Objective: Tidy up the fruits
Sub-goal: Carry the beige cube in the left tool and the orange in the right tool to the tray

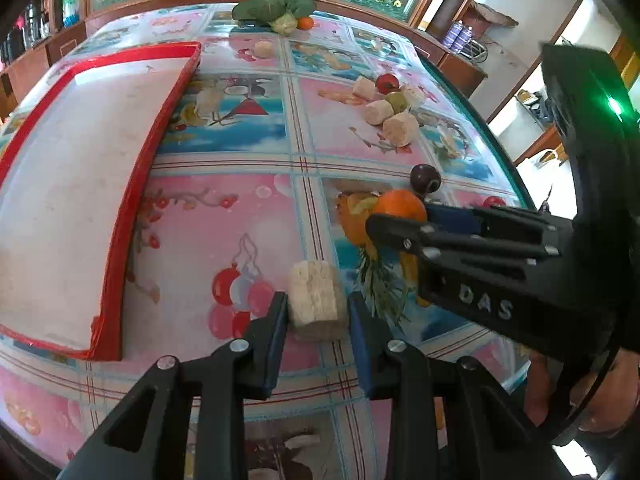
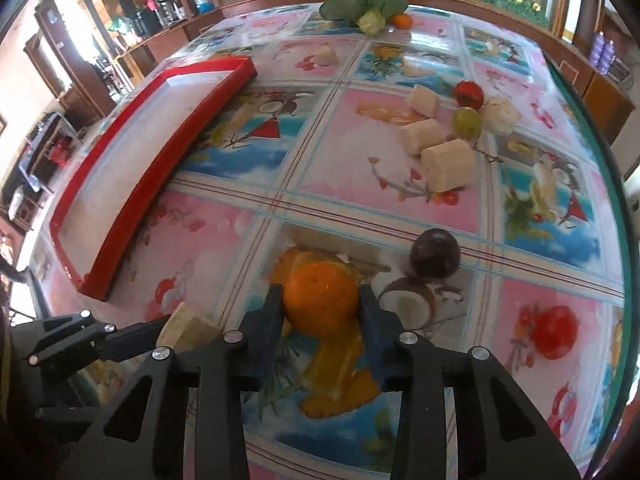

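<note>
The left tool (image 1: 318, 312) stands partly open, its two blue-padded fingers (image 1: 276, 336) flanking a pale, fibrous cut chunk of fruit (image 1: 316, 300) that sits on the bench (image 1: 240, 200); a narrow gap shows on each side, so the pads seem not to press it, though the angle makes that hard to judge. The right tool (image 2: 320, 304) has its fingers (image 2: 374, 320) set against both sides of a round orange citrus fruit (image 2: 320, 298), closed onto it where it rests on the bench's glossy pink-and-blue fruit-print cloth.

Taking that orange as the landmark: the pale chunk lies just to its left and nearer the person. A dark purple round fruit (image 2: 435, 254) sits just beyond it to the right. Farther beyond, well apart, is a cluster of pale cut blocks (image 2: 448, 164) with a green grape-like fruit (image 2: 466, 122) and a small red round fruit (image 2: 469, 93) among them. To the left of the orange and beyond it lies a shallow red-rimmed tray with a white floor (image 2: 132, 216). At the far edge of the bench, well beyond the orange, lie a bunch of dark leafy greens (image 2: 362, 2) and a small orange fruit (image 2: 401, 20) touching or just beside them.
</note>
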Demonstrator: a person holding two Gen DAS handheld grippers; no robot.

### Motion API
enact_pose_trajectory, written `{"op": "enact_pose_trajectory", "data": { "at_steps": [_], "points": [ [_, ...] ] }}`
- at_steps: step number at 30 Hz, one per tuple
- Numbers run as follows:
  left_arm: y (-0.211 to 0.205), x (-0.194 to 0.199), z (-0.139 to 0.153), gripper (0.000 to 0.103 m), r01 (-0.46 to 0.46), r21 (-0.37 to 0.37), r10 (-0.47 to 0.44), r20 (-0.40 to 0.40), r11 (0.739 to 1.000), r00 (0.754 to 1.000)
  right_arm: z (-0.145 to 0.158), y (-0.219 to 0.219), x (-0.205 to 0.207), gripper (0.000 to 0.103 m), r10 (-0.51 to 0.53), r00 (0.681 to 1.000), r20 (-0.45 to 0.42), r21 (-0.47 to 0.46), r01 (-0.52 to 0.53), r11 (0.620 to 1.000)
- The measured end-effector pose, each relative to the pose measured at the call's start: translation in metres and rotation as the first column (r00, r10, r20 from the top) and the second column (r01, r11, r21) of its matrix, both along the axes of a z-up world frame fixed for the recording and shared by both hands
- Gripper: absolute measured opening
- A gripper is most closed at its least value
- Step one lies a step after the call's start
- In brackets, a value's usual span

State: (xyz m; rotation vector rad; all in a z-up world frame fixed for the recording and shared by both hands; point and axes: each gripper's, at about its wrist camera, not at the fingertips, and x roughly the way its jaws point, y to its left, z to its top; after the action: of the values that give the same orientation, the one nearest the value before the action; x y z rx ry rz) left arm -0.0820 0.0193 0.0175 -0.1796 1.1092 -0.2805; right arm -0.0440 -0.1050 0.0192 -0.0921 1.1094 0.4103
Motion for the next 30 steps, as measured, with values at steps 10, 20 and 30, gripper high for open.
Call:
{"op": "enact_pose_trajectory", "data": {
  "at_steps": [10,20,30],
  "points": [
    [-0.007,0.006,0.003,0.032,0.051,0.004,-0.051,0.001,0.999,0.999,0.012,-0.025,-0.022,0.036,-0.054,0.999,0.002,0.036,0.054,0.998],
    [-0.020,0.016,0.000,0.033,0.073,0.037,-0.073,-0.004,0.997,0.997,0.006,-0.049,-0.031,0.036,-0.134,0.991,-0.012,0.030,0.134,0.990],
    [-0.018,0.016,0.003,0.032,0.079,0.023,-0.079,-0.002,0.997,0.997,0.000,-0.052,-0.031,0.036,-0.133,0.991,-0.015,0.036,0.133,0.990]
  ]
}}
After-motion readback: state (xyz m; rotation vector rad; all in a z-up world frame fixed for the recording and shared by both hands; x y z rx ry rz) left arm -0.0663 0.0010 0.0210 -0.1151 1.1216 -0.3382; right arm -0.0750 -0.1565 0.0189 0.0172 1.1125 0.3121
